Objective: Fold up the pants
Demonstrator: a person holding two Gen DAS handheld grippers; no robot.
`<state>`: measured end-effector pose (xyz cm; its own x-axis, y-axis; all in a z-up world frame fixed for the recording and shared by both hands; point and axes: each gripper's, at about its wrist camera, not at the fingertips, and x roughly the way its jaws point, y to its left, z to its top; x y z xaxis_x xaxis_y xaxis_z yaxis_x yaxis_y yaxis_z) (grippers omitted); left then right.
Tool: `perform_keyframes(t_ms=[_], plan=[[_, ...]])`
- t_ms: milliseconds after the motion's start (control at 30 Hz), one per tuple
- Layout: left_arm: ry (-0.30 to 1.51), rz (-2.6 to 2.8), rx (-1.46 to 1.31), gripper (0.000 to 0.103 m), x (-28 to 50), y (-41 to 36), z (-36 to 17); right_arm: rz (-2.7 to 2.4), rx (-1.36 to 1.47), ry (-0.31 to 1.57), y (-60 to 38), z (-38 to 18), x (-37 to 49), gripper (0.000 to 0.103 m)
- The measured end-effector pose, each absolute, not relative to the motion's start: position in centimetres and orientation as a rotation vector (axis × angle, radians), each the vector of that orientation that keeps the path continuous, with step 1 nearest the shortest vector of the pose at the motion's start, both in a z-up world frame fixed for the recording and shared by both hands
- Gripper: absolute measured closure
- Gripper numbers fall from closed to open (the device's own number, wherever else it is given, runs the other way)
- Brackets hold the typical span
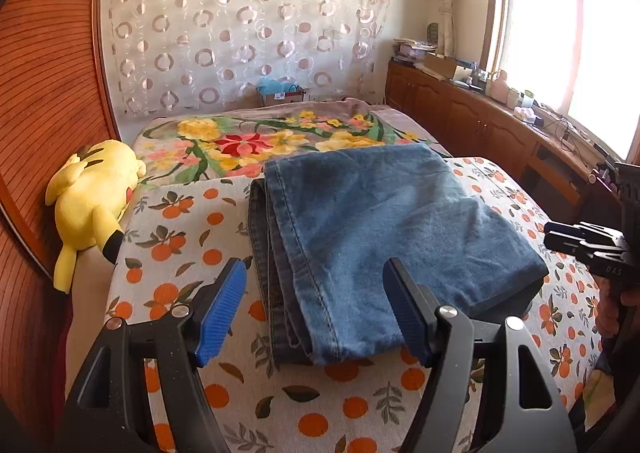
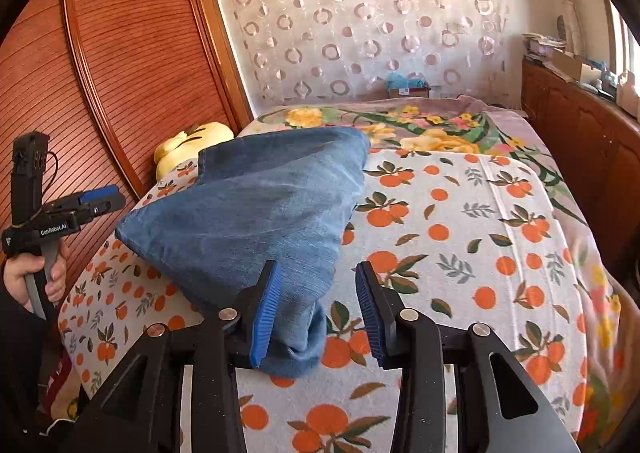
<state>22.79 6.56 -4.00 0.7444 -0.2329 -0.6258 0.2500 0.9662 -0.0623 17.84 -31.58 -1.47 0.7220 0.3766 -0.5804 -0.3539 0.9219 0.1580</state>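
Left gripper nearest, jaws spread, nothing pinched, poised over near left corner of pants. Pants folded into thick blue stack, lying on orange-print sheet near bed's near edge. Plush at bed's left edge. Right gripper at pants' right corner, jaws apart, cloth beside left pad, not pinched.

Yellow plush toy beside wooden wardrobe, on orange-print bedspread
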Motion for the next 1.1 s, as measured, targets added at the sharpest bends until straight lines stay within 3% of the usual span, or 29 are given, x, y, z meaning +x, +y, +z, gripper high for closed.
perform_keyframes(t_ms=[267,633,1100], plan=[[0.671,-0.281,0.044,0.031,23.8,5.3,-3.4,0.413,0.029,0.687,-30.5,-2.6,20.0,0.056],[0.681,-0.318,0.068,0.031,25.4,3.3,-3.0,0.406,0.043,0.773,-30.2,-4.8,21.8,0.055],[0.685,-0.529,0.186,0.031,32.4,-7.4,-0.2,0.418,0.066,0.775,-30.7,-5.6,22.2,0.055]])
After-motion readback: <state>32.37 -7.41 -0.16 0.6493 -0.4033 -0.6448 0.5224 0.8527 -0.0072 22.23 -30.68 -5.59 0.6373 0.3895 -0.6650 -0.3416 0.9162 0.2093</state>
